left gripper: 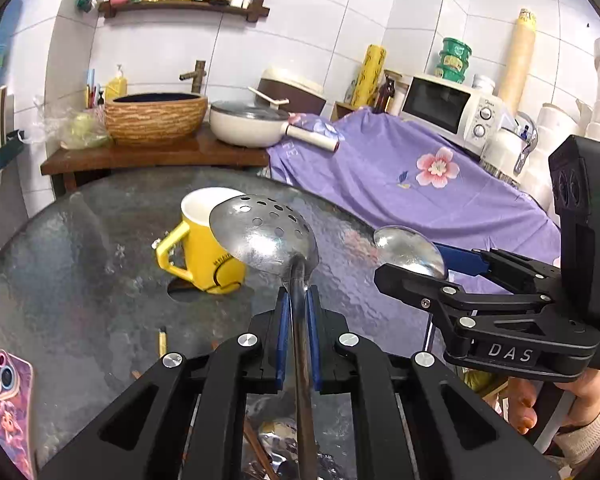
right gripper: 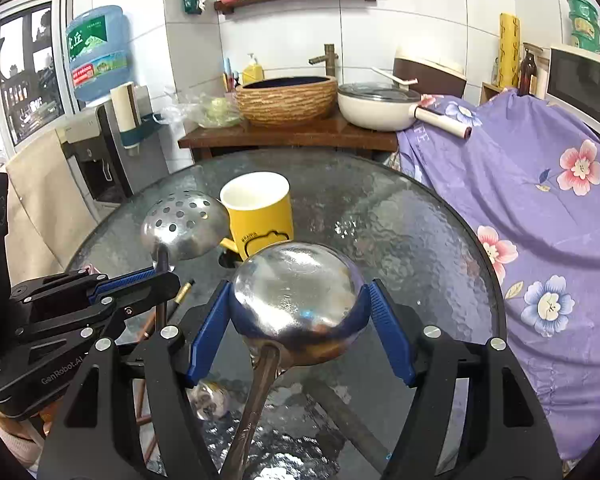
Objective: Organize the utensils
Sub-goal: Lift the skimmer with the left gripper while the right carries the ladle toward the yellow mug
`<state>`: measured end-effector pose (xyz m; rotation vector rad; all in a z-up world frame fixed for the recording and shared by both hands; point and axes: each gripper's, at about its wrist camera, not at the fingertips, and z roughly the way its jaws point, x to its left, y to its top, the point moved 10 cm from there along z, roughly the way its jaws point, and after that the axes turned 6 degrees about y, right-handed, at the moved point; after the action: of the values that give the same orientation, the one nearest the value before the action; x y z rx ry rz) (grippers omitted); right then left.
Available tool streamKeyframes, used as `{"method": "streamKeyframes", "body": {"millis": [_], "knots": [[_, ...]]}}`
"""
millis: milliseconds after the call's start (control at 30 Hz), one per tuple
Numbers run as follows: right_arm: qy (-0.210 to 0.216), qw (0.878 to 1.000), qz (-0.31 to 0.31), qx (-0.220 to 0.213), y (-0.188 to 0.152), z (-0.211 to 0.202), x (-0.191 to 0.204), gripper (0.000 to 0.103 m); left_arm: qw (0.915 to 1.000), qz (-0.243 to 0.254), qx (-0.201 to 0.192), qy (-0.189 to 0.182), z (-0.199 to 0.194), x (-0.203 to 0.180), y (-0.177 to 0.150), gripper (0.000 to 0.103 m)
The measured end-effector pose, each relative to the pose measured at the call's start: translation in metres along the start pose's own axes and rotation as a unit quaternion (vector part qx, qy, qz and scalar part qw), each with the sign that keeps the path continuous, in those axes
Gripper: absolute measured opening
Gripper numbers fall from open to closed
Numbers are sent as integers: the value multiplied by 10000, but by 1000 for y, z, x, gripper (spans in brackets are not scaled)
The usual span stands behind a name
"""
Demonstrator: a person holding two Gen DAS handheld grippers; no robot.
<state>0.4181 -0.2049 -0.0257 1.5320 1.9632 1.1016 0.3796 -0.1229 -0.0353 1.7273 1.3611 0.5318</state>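
We hold two utensils above the round glass table (right gripper: pixel 440 240). Our left gripper (left gripper: pixel 298 312) has its blue fingers (left gripper: pixel 283 332) clamped on the neck of the skimmer (left gripper: pixel 264 232), just below its perforated bowl. The bowl tilts up and forward, in front of the yellow mug (left gripper: pixel 204 252) in the left view; in the right view the skimmer (right gripper: pixel 184 224) sits just left of the mug (right gripper: pixel 260 216), overlapping its side.

Our right gripper (right gripper: pixel 300 320) holds the ladle (right gripper: pixel 298 300), its fingers (right gripper: pixel 210 328) spread wide and pressed against either side of the round bowl, with the handle running down toward the camera. From the left view the ladle (left gripper: pixel 410 250) shows to the right of the skimmer, apart from it, held in the right gripper (left gripper: pixel 428 268).

The mug stands upright on the table, handle toward the left gripper. A phone (left gripper: pixel 10 404) lies at the table's near left edge. A purple flowered cloth (right gripper: pixel 540 208) covers the surface to the right.
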Motion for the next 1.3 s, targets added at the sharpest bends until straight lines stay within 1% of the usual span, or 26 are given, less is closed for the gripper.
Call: {"method": "streamKeyframes", "body": {"millis": [233, 400, 467, 567, 667, 733, 767, 800, 833, 867, 900, 933, 967, 1067, 1133, 1167, 1233, 1267, 1300], "knots": [[-22, 9994, -172, -308, 28, -13, 12, 69, 9993, 66, -375, 61, -22, 6, 26, 6], [-98, 9986, -240, -457, 49, -14, 14, 69, 9979, 195, -591, 162, -27, 7, 43, 6], [-126, 9986, -283, -429, 52, -10, 15, 69, 9978, 232, -570, 249, -22, 10, 43, 5], [-174, 9986, -279, -411, 53, -4, 11, 69, 9989, 73, -434, 187, -16, 19, 39, 5], [-183, 9990, -167, -361, 52, 3, 5, 69, 9989, 44, -362, 296, -14, 27, 33, 5], [-198, 9992, -125, -329, 50, 7, 2, 69, 9993, 28, -190, 331, -9, 31, 27, 5], [-200, 9992, -115, -314, 49, 8, 1, 69, 9993, -11, -154, 344, -7, 34, 26, 9], [-211, 9992, -128, -301, 48, 9, 1, 69, 9992, -4, -76, 380, -3, 37, 22, 15], [-214, 9992, -151, -294, 47, 9, 1, 69, 9989, 31, 1, 465, 2, 39, 19, 33], [-210, 9992, -162, -284, 46, 9, 3, 69, 9986, 29, 37, 531, 5, 42, 16, 52], [-206, 9993, -170, -267, 45, 9, 4, 69, 9983, -39, 94, 580, 10, 46, 12, 60], [-210, 9993, -184, -248, 44, 10, 4, 69, 9982, -98, 180, 565, 15, 48, 7, 64], [-217, 9993, -196, -243, 43, 9, 4, 69, 9977, -115, 364, 567, 24, 49, 0, 64], [-250, 9992, -226, -202, 40, 9, 3, 69, 9951, -33, 755, 636, 44, 50, -18, 64], [-259, 9993, -225, -167, 38, 10, 2, 69, 9911, -11, 1148, 670, 61, 50, -35, 64], [-260, 9993, -221, -156, 36, 10, 1, 69, 9897, 13, 1277, 654, 67, 48, -42, 64], [-245, 9994, -201, -133, 33, 10, 0, 69, 9860, 212, 1415, 857, 80, 47, -52, 65], [-241, 9994, -194, -124, 31, 9, 0, 69, 9841, 311, 1463, 960, 85, 46, -56, 68], [-232, 9995, -185, -114, 30, 9, -1, 69, 9828, 370, 1528, 964, 88, 45, -61, 69]]}}
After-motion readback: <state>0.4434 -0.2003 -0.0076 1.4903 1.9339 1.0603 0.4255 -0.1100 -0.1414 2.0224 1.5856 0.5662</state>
